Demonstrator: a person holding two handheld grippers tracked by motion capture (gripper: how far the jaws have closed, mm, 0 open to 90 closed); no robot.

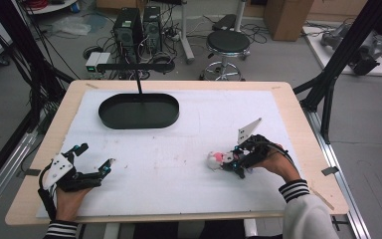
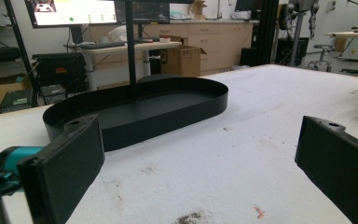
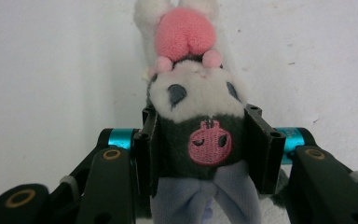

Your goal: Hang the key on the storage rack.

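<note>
The right gripper (image 3: 200, 149) has its fingers squeezed on the toy (image 3: 193, 121); the tray (image 1: 139, 110) lies far and left. The left gripper (image 2: 196, 163) fingers are wide open, holding nothing.

Right gripper (image 3: 198, 151) clamped on a plush toy (image 3: 193, 116), pink snout up, white tabletop (image 3: 51, 70) behind

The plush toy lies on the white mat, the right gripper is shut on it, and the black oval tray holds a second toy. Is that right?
Not quite: the black oval tray holds nothing, as the high view shows. The rest stands: the plush toy lies on the white mat, with the right gripper shut on it.
</note>
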